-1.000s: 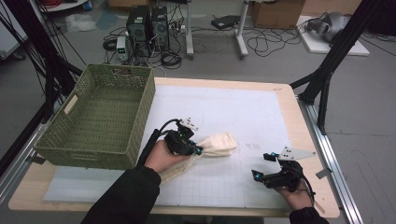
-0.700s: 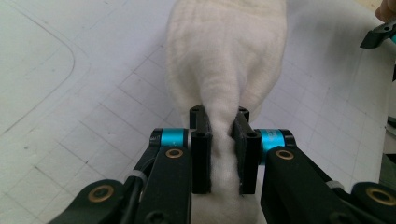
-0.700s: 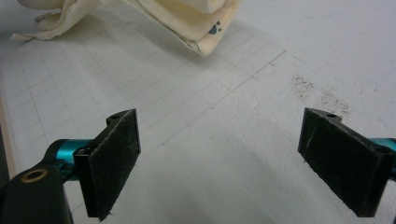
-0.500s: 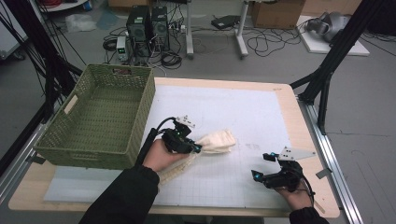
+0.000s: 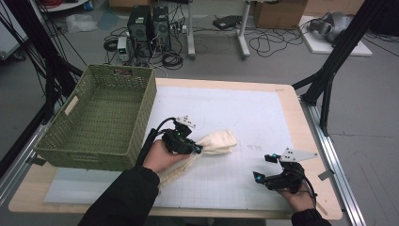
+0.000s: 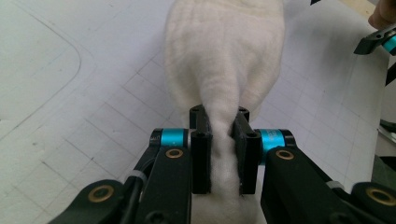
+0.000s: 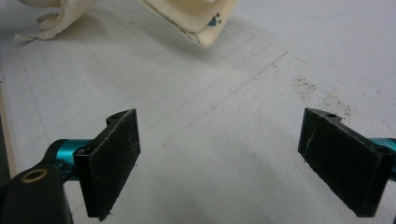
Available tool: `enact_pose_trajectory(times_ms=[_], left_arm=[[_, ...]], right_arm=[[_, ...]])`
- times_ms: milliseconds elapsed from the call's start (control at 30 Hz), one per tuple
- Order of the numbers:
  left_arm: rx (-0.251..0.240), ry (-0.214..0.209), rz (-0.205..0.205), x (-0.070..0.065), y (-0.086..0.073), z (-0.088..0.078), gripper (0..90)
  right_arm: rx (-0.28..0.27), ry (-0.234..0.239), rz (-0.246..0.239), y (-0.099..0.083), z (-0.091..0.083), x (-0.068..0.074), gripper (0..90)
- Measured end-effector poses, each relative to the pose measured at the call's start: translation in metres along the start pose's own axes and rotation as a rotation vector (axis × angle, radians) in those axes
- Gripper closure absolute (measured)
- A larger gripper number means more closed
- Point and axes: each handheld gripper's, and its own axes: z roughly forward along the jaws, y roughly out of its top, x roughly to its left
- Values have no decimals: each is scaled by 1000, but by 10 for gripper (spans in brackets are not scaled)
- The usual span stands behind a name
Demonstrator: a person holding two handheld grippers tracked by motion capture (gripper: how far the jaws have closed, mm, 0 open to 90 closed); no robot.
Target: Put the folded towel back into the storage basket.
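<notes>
We see a cream cloth point(image 5: 214, 142) lying near the middle of the high view, on the white grid mat point(image 5: 244, 117) that covers the tabletop point(image 5: 287, 92). One end spreads toward the right, and the other end trails down and to the left, under the person's left hand point(image 5: 160, 155). In the left gripper view the cloth point(image 6: 224, 60) runs up the centre of the frame and narrows where it passes between the two black jaws. The left gripper point(image 6: 219, 140) has its jaws clenched on this gathered part, so the fabric is pinched tightly between the pads. In the right gripper view a folded corner of the cloth point(image 7: 196, 21), with a small blue paw print, sits at the top of the frame, a little above the mat.

The right gripper point(image 5: 273, 176) is at the lower right of the high view, well apart from the cloth, low over the mat. Its jaws stand released and wide, and between them we see only the mat point(image 7: 219, 140).

A green woven basket point(image 5: 70, 141) stands at the left of the high view, just beside the left hand.
</notes>
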Motion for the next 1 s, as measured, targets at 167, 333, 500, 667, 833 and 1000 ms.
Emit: enact_pose_trajectory(times_ms=[167,333,500,667,833,1000], left_arm=[[-1,-1,-3,0,1,-2,799],[-10,6,-23,1,1,-4,798],[-26,24,-42,5,4,-9,798],[-47,31,-69,8,6,-17,799],[-68,38,-104,12,7,-25,799],[-102,42,-146,17,9,-33,799]], right_arm=[[2,0,2,0,1,0,122],[3,2,4,0,1,0,122],[2,2,3,0,2,-1,122],[1,3,-8,0,3,-1,122],[3,5,-4,0,3,-1,122],[6,8,-5,1,4,-1,122]])
